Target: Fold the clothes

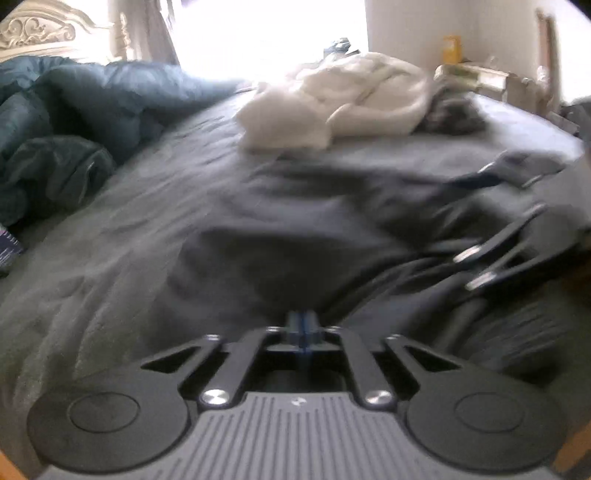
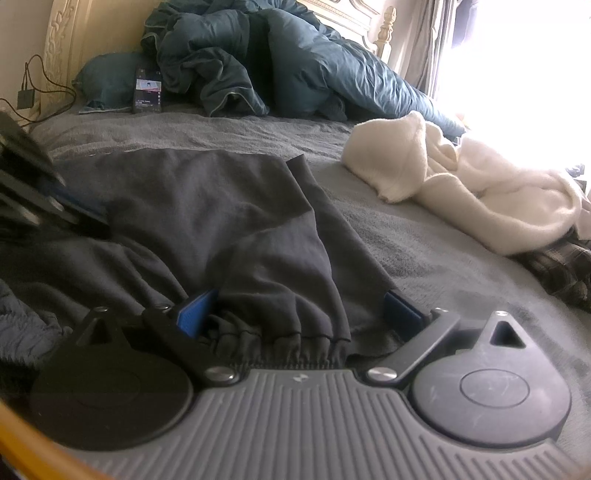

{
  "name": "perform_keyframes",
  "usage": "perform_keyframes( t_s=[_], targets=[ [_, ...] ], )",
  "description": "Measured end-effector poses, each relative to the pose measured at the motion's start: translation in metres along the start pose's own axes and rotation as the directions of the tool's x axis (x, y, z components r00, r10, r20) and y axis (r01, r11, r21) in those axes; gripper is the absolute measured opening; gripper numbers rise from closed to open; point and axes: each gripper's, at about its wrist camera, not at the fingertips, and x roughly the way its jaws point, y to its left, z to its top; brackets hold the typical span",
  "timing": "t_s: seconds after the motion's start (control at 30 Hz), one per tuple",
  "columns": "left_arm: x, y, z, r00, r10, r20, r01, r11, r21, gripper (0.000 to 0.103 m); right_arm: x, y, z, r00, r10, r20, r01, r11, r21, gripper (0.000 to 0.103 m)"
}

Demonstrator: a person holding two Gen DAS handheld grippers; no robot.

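A dark grey garment point(image 2: 221, 206) with a gathered elastic waistband point(image 2: 288, 350) lies spread on the grey bed cover point(image 2: 424, 251). My right gripper point(image 2: 299, 306) is open, its blue pads point(image 2: 194, 314) wide apart, and the waistband lies bunched between the fingers. In the left wrist view the same garment point(image 1: 277, 251) rises from my left gripper point(image 1: 303, 325), whose blue pads are pressed together on a fold of the cloth. The right gripper point(image 1: 495, 258) shows blurred at the right there. In the right wrist view, the left gripper point(image 2: 33, 192) sits at the garment's left edge.
A white fleece garment point(image 2: 480, 192) lies crumpled at the right, with a plaid cloth point(image 2: 561, 269) beside it. A teal duvet point(image 2: 258, 62) is heaped at the headboard point(image 1: 40, 33). A phone point(image 2: 147, 92) leans against a pillow there. Cables point(image 2: 40, 96) hang at the far left.
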Motion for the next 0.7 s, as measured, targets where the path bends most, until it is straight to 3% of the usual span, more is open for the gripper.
perform_keyframes(
  t_s=[0.13, 0.23, 0.33, 0.4, 0.47, 0.57, 0.7],
  targets=[
    [-0.001, 0.041, -0.006, 0.999, -0.052, 0.005, 0.052, 0.981, -0.186, 0.003, -0.001, -0.005, 0.001, 1.0, 0.023, -0.003, -0.023, 0.999, 0.025, 0.095],
    [-0.002, 0.035, -0.012, 1.0, -0.017, 0.012, 0.019, 0.99, -0.137, 0.003, -0.013, -0.014, 0.007, 0.999, 0.048, 0.015, -0.049, 0.997, 0.056, 0.094],
    [0.0, 0.017, -0.013, 0.999, 0.048, 0.022, -0.047, 0.998, -0.047, 0.003, -0.034, -0.024, 0.025, 0.997, 0.022, 0.071, -0.024, 1.0, 0.02, 0.093],
    [-0.002, 0.014, -0.012, 0.998, 0.054, 0.023, -0.053, 0.998, -0.034, 0.003, -0.038, -0.028, 0.045, 0.991, 0.014, 0.132, -0.015, 1.0, 0.004, 0.094],
    [-0.002, 0.02, -0.012, 0.999, 0.029, 0.024, -0.028, 0.997, -0.071, 0.003, -0.027, -0.029, 0.062, 0.985, 0.067, 0.158, -0.077, 0.996, 0.054, 0.094],
    [-0.002, 0.025, -0.012, 1.0, 0.002, 0.026, 0.001, 0.994, -0.11, 0.003, 0.011, -0.004, 0.07, 0.976, 0.2, 0.084, -0.206, 0.976, 0.068, 0.093],
    [0.001, 0.027, -0.012, 1.0, -0.01, 0.027, 0.013, 0.993, -0.118, 0.003, 0.043, 0.053, 0.054, 0.984, 0.175, -0.026, -0.177, 0.976, -0.127, 0.088]
  ],
)
